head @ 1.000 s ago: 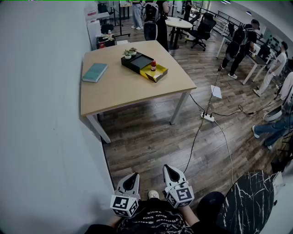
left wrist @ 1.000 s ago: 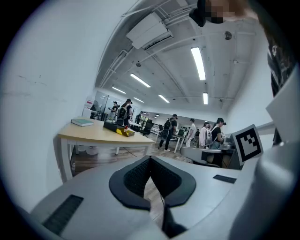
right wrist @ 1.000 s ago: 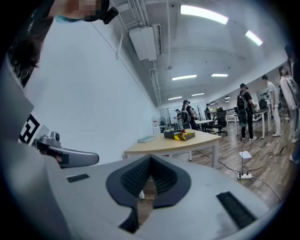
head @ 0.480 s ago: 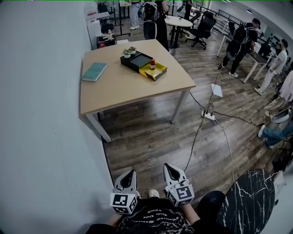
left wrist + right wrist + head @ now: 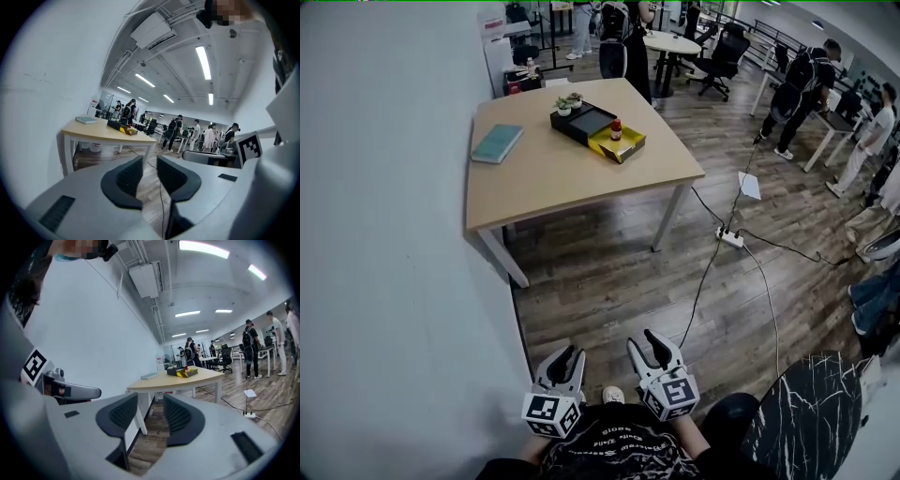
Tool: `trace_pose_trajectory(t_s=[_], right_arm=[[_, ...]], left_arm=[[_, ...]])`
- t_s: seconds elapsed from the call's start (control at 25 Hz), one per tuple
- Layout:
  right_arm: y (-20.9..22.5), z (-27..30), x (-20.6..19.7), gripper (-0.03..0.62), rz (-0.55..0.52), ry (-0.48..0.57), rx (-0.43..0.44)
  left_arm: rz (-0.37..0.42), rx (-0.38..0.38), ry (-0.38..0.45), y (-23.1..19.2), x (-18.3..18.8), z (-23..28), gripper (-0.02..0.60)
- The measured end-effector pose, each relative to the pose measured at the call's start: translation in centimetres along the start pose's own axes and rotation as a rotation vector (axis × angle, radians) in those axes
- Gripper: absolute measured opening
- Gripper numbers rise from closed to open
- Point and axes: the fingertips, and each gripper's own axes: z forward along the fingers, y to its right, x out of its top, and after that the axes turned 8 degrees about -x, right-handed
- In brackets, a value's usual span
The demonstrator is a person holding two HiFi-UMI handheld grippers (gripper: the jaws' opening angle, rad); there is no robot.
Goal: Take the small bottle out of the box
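While the left tongs [image 5: 566, 355] and right tongs [image 5: 656, 340] are opening empty, the bottle [image 5: 617, 129] stands in the box [image 5: 630, 148] on the bench [image 5: 572, 183].

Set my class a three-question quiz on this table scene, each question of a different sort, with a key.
1. Multiple choice: where does the small bottle stand? A in the yellow box; B on the floor; C on a chair.
2. True or false: the teal book lies on top of the black box.
3. Short answer: what stands at the black box's far end?
Key: 1 A. 2 False: the teal book lies apart on the table, left of the boxes. 3 Two small potted plants.
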Motion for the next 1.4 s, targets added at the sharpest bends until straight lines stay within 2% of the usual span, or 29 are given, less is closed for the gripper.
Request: trace_pose_trajectory(t_s=[0.04,0.08,0.28,0.48,0.6,0.68,0.88,1.08,1.4], right_arm=[[0.3,0.0,0.0,0.213,0.000,0.002,0.000],[0.6,0.0,0.1,0.222,-0.004,0.004,-0.002],[1.5,-0.1,0.7,0.222,-0.018,0.014,0.013],[2.7,-0.1,0.6,0.222,-0.026,0.000,0.038],[3.4,0.0,0.0,0.222,-0.026,-0.023,0.051],[3.8,0.0,-0.4,0.222,-0.021,-0.038,0.056],[4.7,0.2,-0.1,0.222,-0.033,-0.038,0.054],[5.6,1.1,-0.3,0.222,-0.032,-0.036,0.021],[7.9,7.3,1.0,0.222,-0.017,-0.034,-0.061]], left_arm=[[-0.014,-0.002,-0.008,0.0,-0.2,0.2,0.138],[-0.024,-0.002,-0.017,0.0,-0.3,0.5,0.202],[-0.005,0.040,-0.050,-0.2,-0.4,1.3,0.296],[-0.018,-0.016,-0.079,1.8,-0.8,2.8,0.296],[-0.074,-0.096,-0.067,3.4,-0.8,3.5,0.296],[-0.111,-0.118,-0.048,4.2,-0.8,3.5,0.296],[-0.083,-0.079,-0.001,4.3,-0.4,4.1,0.296],[-0.124,-0.062,0.035,2.2,-0.2,5.3,0.296],[-0.053,-0.082,0.012,-3.4,2.5,11.1,0.296]])
